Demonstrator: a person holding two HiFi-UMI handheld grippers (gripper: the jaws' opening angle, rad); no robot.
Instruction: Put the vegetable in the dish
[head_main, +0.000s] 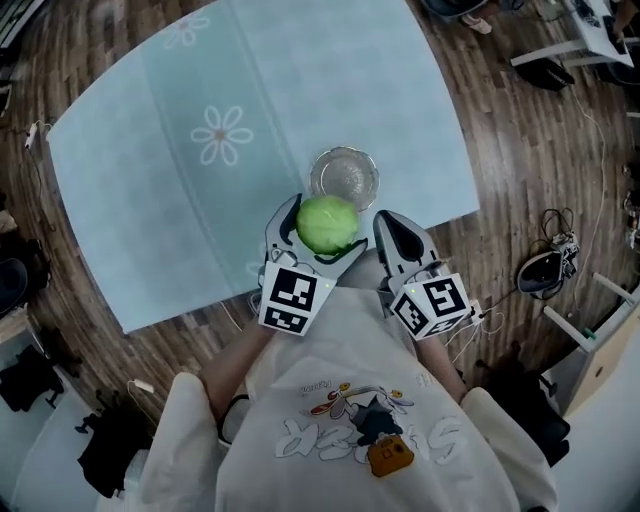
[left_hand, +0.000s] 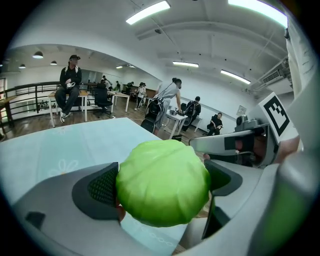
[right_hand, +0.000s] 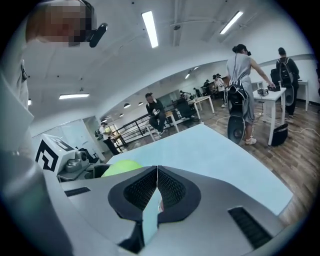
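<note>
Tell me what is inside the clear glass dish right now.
Nothing visible: the clear glass dish shows only the pale blue tablecloth through it. The round green cabbage, held in the left claw, covers its near rim.

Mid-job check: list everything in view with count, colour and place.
tablecloth: one, pale blue with white flowers, centre of the head view
glass dish: one, clear, empty, near the cloth's front edge
cabbage: one, green, held just short of the dish
floor: dark wood, around the cloth
cables: a few, white and black, on the floor at right
bystanders: several, far back in the room
left gripper: one, grey, shut on the cabbage
right gripper: one, grey, jaws together, empty
</note>
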